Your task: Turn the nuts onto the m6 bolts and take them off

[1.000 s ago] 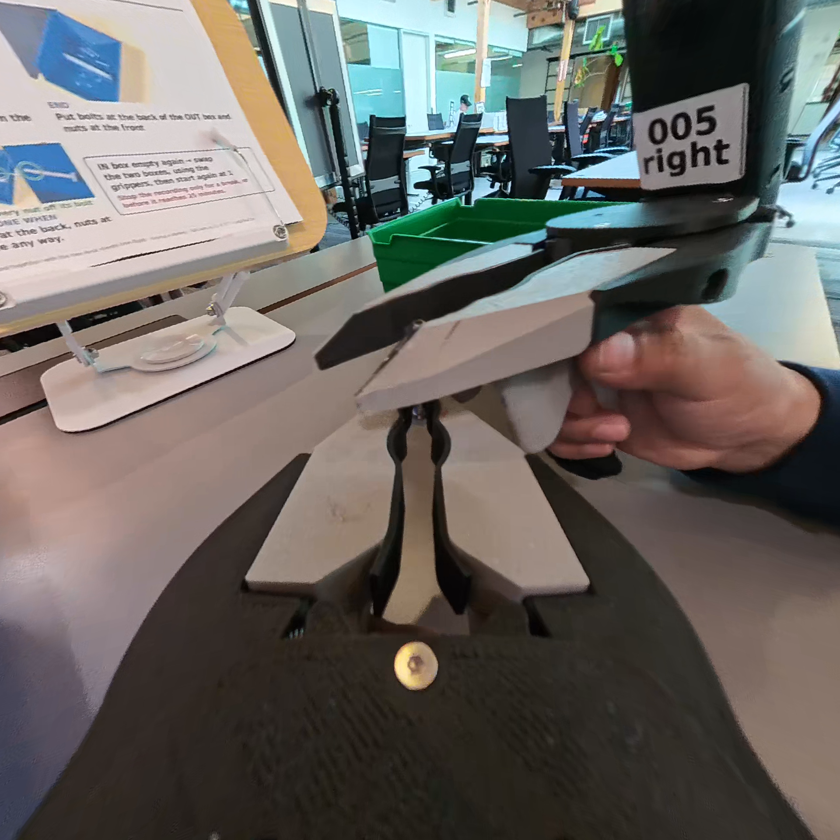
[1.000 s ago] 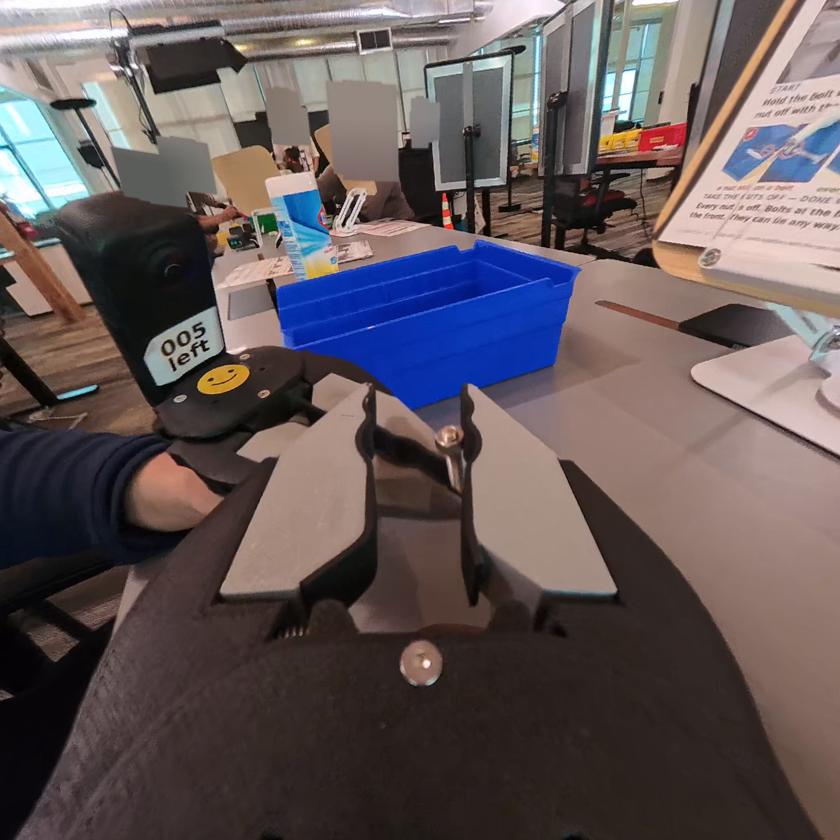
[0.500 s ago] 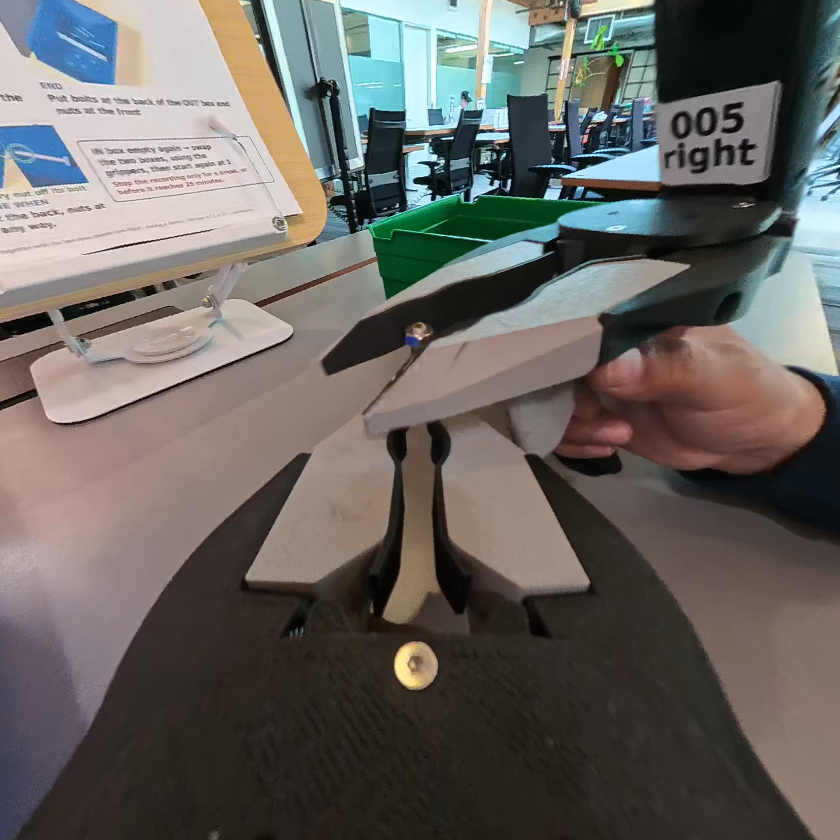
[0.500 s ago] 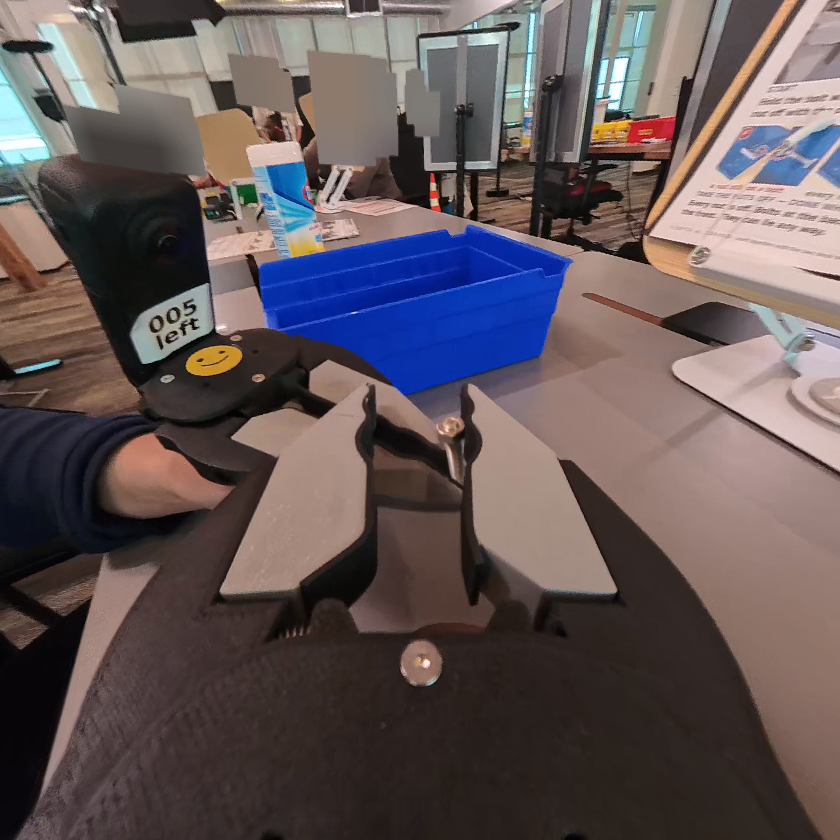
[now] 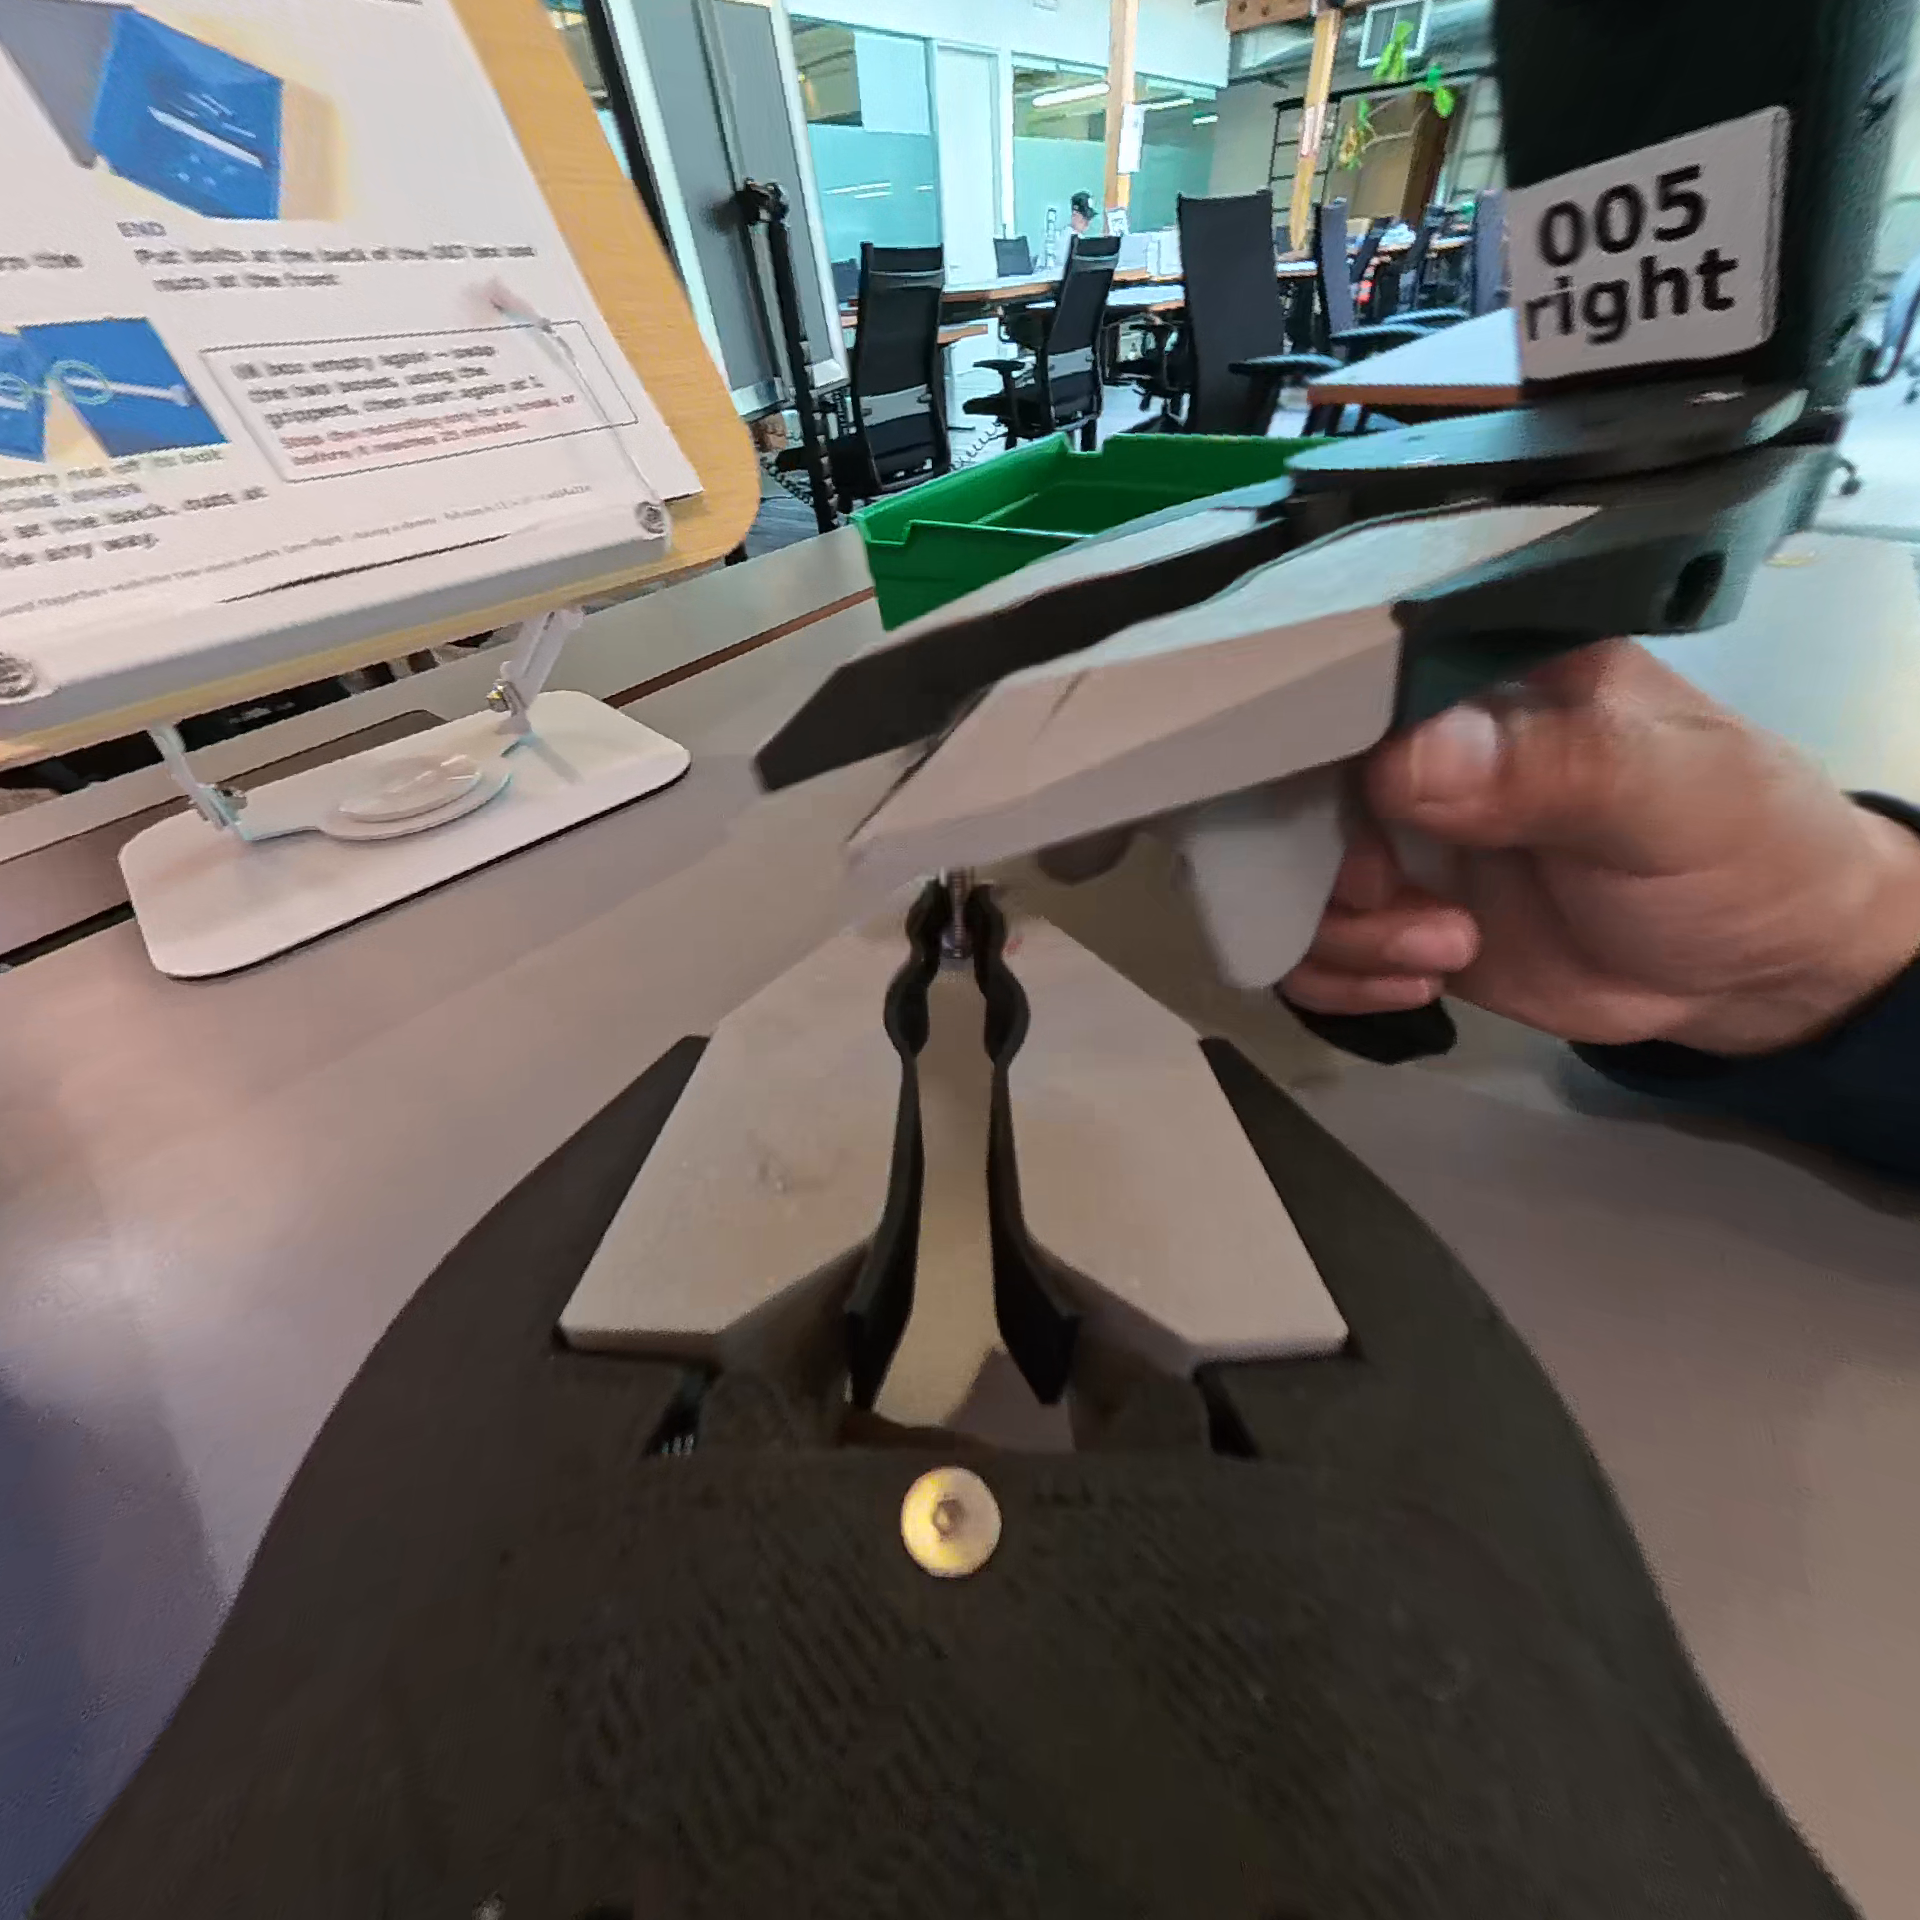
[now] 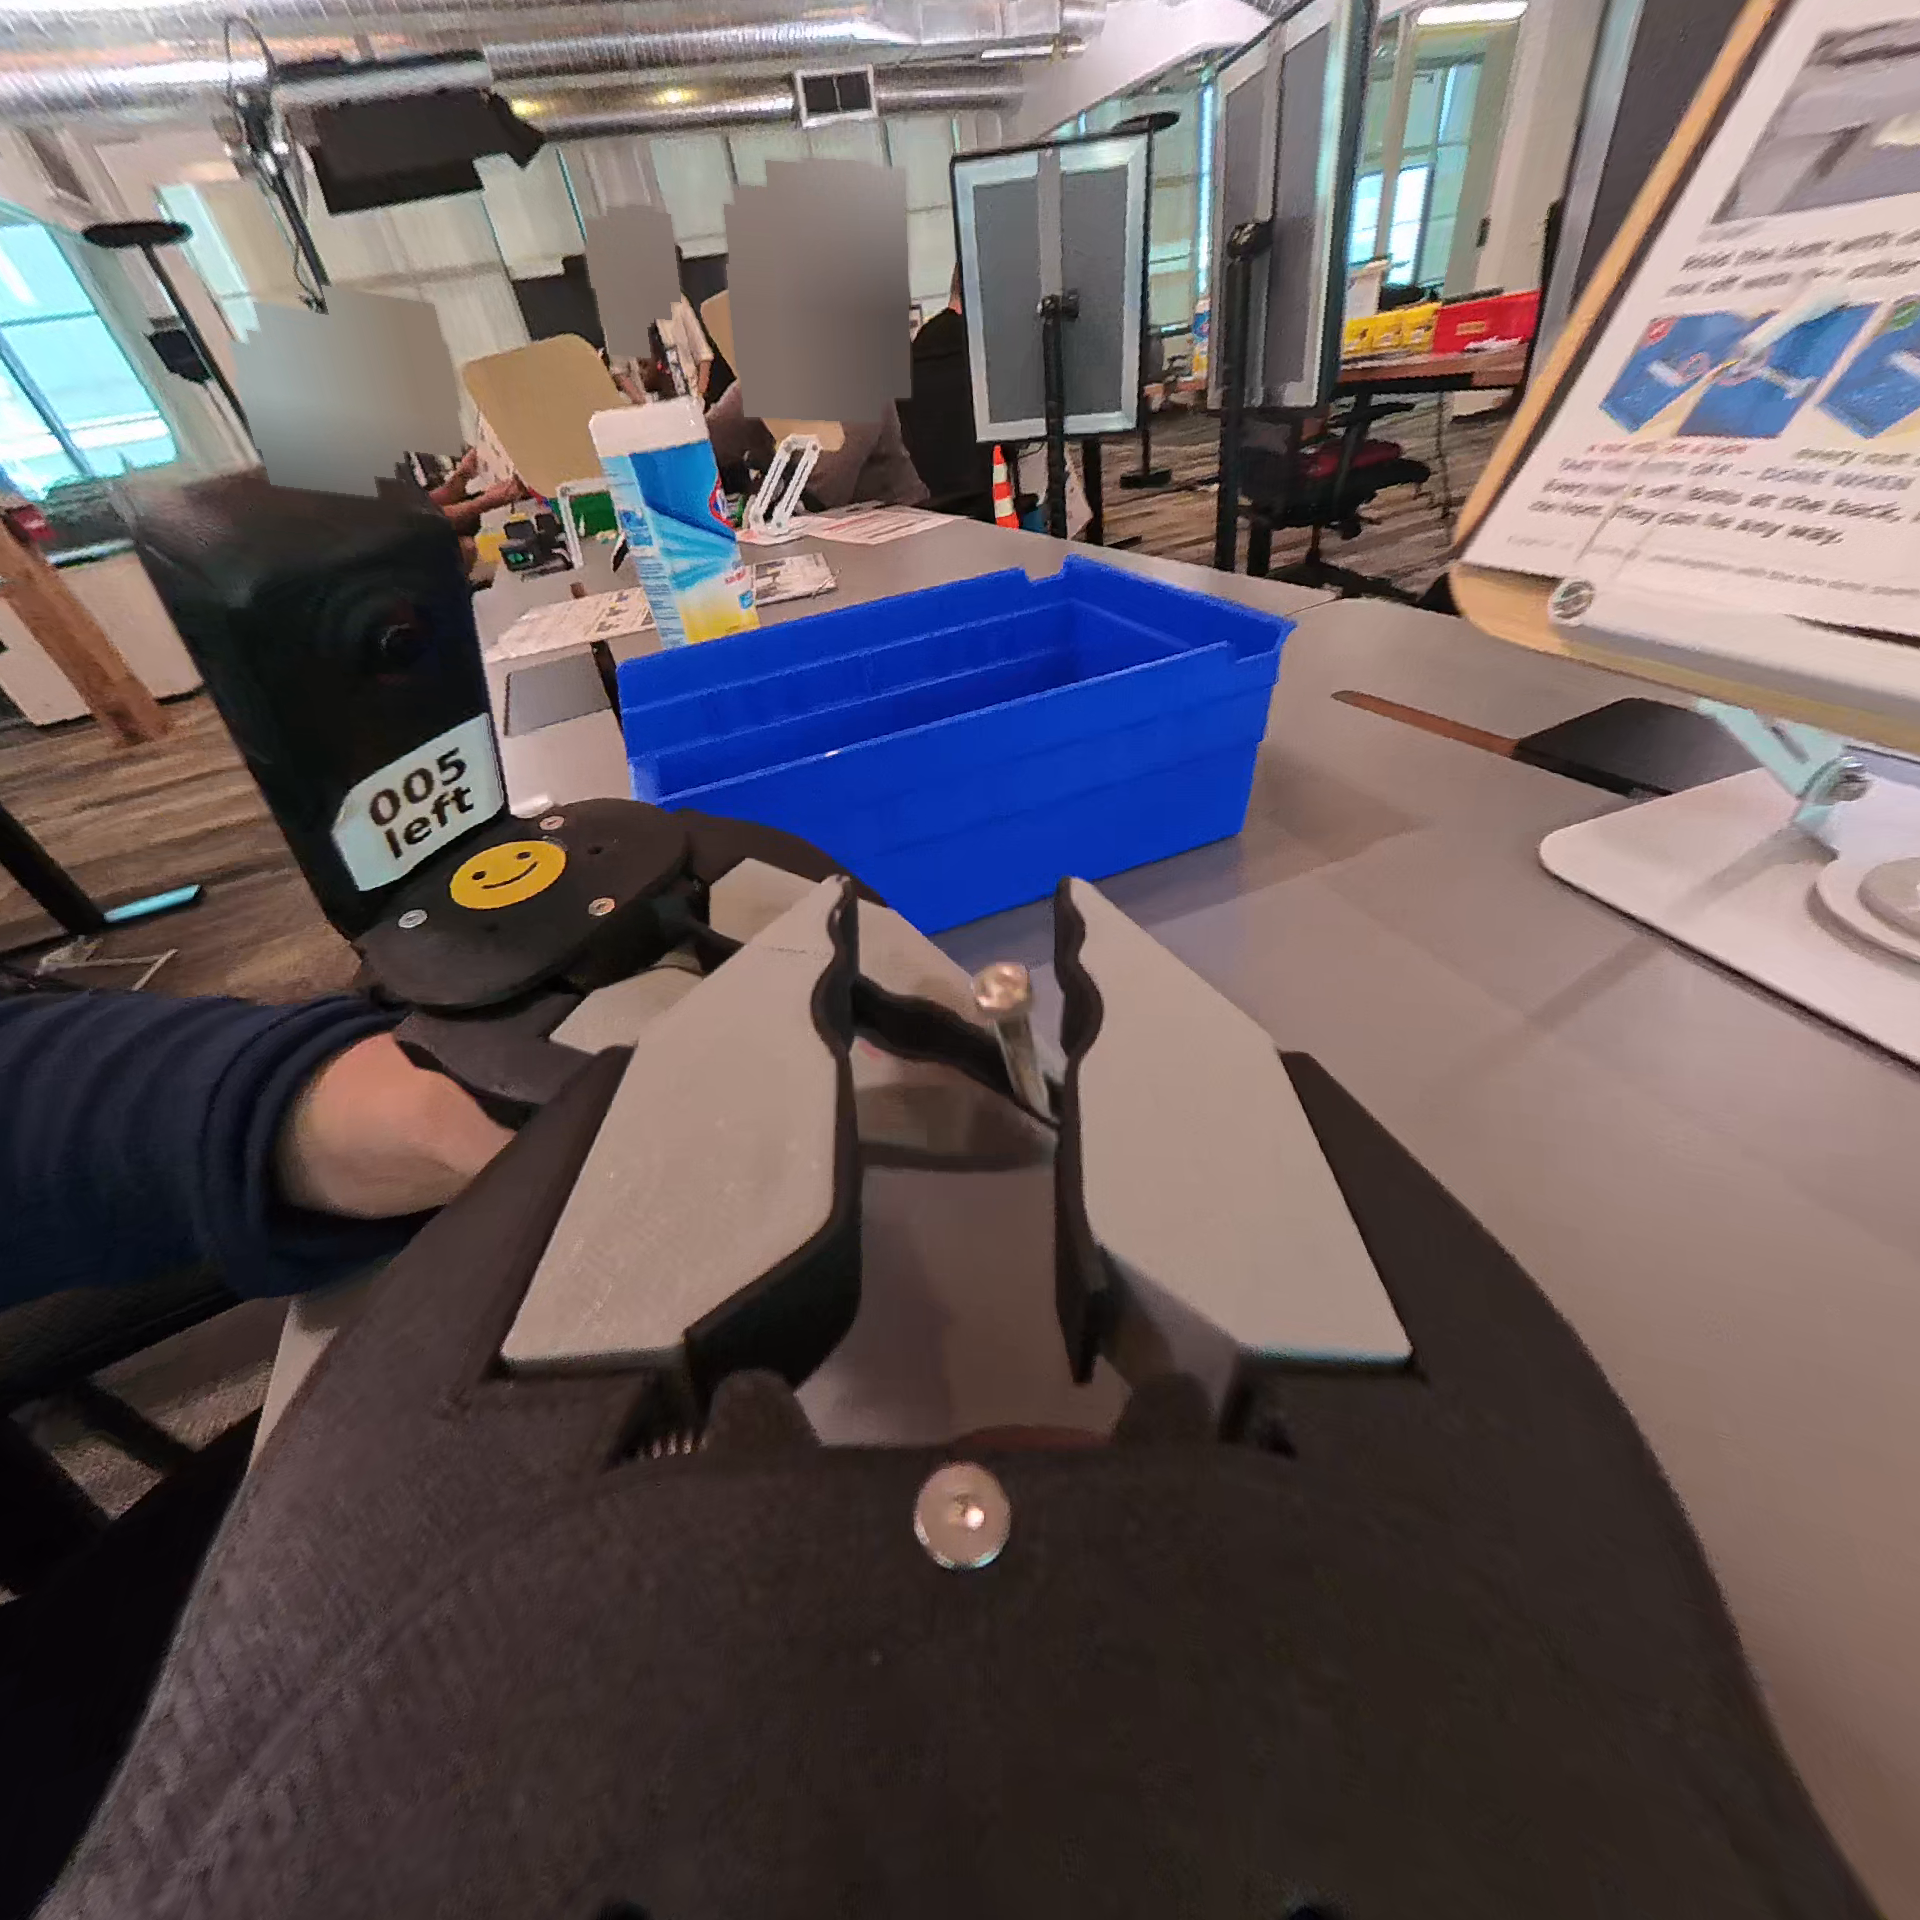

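The left gripper [image 5: 954, 940] pinches the small, stiff, slippery bolt [image 6: 1013, 1034] by its shank, while the right gripper [image 6: 954, 982] gapes open around it.

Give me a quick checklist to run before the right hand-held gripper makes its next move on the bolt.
1. Left hand-held gripper clamped on the bolt: ok.
2. Bolt upright enough, head up: ok, slightly tilted.
3. Bolt between the right hand-held gripper's fingers: ok, but close to one finger, not centred.
4. Right jaws closed on anything: not ok, they stand open.
5. Nut on the bolt: cannot tell.
6. Blue bin apart from both tools: ok.
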### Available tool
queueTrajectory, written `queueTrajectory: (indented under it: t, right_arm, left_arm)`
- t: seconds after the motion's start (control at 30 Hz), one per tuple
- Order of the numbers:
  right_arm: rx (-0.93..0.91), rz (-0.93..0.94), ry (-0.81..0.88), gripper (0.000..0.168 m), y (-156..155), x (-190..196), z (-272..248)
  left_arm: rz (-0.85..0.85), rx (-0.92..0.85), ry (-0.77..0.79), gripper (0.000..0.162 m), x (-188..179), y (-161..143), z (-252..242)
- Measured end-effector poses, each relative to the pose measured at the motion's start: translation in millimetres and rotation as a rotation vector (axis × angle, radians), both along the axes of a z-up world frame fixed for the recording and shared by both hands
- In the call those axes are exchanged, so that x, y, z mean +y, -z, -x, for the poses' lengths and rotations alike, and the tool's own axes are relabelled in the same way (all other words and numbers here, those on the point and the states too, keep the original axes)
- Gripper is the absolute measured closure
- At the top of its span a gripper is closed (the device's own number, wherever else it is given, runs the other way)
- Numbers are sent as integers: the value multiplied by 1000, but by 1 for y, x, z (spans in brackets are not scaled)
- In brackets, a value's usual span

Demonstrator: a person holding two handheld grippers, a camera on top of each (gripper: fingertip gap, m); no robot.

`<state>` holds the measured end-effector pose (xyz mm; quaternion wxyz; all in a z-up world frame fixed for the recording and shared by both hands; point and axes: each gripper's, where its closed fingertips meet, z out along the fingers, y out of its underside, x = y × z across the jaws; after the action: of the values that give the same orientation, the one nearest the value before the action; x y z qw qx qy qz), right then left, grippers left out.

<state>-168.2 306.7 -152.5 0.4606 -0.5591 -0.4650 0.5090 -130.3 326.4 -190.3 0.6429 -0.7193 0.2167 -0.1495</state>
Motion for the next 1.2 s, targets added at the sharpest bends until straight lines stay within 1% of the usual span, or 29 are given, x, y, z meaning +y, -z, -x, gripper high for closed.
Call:
queueTrajectory:
  t: [0.17, 0.23, 0.33, 0.43, 0.6, 0.73, 0.83, 0.9, 1.0, 1.2]
  right_arm:
    - [31, 17, 50, 138, -6, 16, -18]
    - [19, 16, 34, 141, -3, 13, -15]
    - [-38, -57, 56, 141, 4, 9, -10]
    - [-22, -83, 66, 142, 0, 8, -11]
    - [-17, -47, 38, 142, 3, 4, -6]
    - [-26, -58, 18, 143, 7, -2, 2]
    - [-28, -67, 6, 141, 7, -5, 7]
    - [-32, -74, 28, 138, 6, -1, 4]
    - [-10, -65, 49, 141, 2, 5, -4]
    - [-21, -94, 56, 151, 4, 5, -6]
  left_arm:
    - [17, -55, -85, 159, 7, -2, 26]
    - [15, -56, -86, 159, 7, -3, 26]
    - [7, -35, -94, 159, 7, -3, 26]
    - [19, -25, -112, 159, 8, 0, 29]
    - [22, -13, -78, 159, 5, 1, 19]
    - [12, -6, -30, 159, 0, -1, 7]
    - [6, -7, -6, 159, -2, -2, 0]
    - [5, 0, -24, 159, 0, -2, 3]
    - [23, -19, -63, 159, 4, 0, 14]
    - [28, -16, -79, 159, 4, 0, 19]
